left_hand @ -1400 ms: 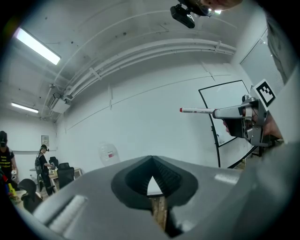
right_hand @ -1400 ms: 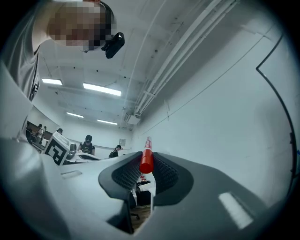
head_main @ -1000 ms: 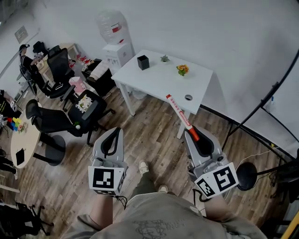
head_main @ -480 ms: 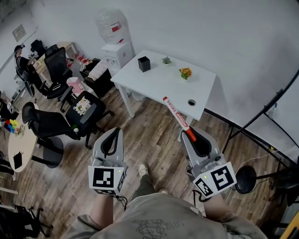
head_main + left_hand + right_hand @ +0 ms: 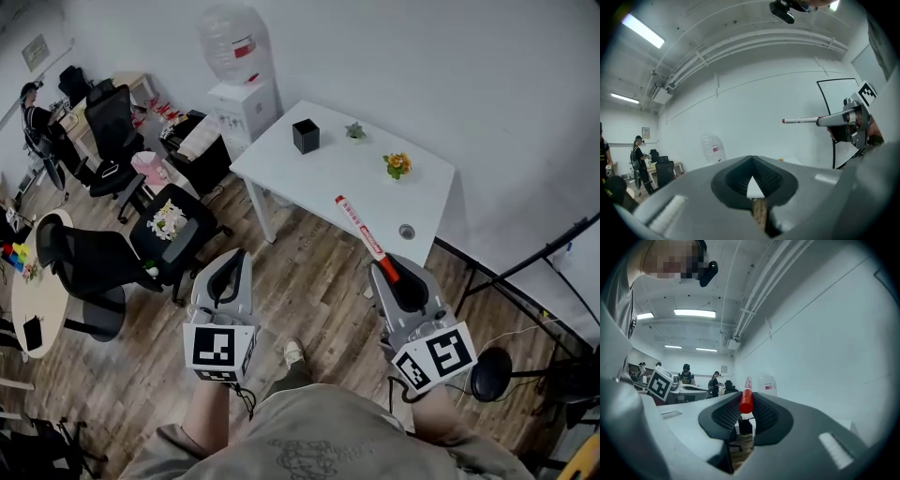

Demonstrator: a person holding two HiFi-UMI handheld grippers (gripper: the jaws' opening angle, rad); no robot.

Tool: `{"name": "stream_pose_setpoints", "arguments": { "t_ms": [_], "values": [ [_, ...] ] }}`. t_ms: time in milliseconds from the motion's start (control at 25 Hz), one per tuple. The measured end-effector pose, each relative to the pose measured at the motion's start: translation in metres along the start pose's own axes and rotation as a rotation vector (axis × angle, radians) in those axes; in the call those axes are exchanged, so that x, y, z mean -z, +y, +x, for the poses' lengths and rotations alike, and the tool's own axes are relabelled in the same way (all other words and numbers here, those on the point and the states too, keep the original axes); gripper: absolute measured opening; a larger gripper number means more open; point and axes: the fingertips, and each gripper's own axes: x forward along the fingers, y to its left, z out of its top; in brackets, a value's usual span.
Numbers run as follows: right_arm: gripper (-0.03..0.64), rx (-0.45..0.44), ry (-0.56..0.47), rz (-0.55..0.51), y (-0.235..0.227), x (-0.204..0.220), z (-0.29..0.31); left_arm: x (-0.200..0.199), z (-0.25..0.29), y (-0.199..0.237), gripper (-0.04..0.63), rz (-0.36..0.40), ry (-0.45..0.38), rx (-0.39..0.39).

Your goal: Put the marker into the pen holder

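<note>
Red at its gripped end and white along the barrel, the marker (image 5: 364, 234) is sticking out of the right gripper (image 5: 389, 274), whose jaws are pinching it near the red end. In the head view it is slanting up and to the left from the middle right of the frame, its far tip lying over the near edge of the white table (image 5: 323, 178). The right gripper view is showing the same hold: the marker (image 5: 746, 397) is sitting clamped between the ribbed black pads of the right gripper (image 5: 744, 408) and pointing away from the camera.

The left gripper (image 5: 228, 272) is hanging at the lower left of centre over the wooden floor (image 5: 309, 272), well apart from the table. In its own view the left gripper (image 5: 752, 161) is showing its jaws pressed together at the tips with nothing between them, and the marker (image 5: 799, 121) is appearing at the right, level and held out in the air.

The black square pen holder (image 5: 305, 136) is standing upright near the table's far left corner, well away from the marker tip. A small potted plant (image 5: 354, 131) is sitting just to its right, and a small bunch of orange flowers (image 5: 397, 165) further right. A water dispenser (image 5: 246, 98) is standing beyond the table's left end.
</note>
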Motion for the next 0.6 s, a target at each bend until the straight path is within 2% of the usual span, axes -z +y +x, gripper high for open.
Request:
{"name": "stream_pose_setpoints", "arguments": {
  "t_ms": [280, 600],
  "values": [
    [0.095, -0.004, 0.023, -0.009, 0.004, 0.007, 0.108, 0.019, 0.057, 0.086, 0.0, 0.042, 0.019, -0.003],
    [0.095, -0.021, 0.057, -0.031, 0.006, 0.016, 0.178, 0.037, 0.09, 0.139, 0.0, 0.015, 0.02, -0.015]
  ]
}}
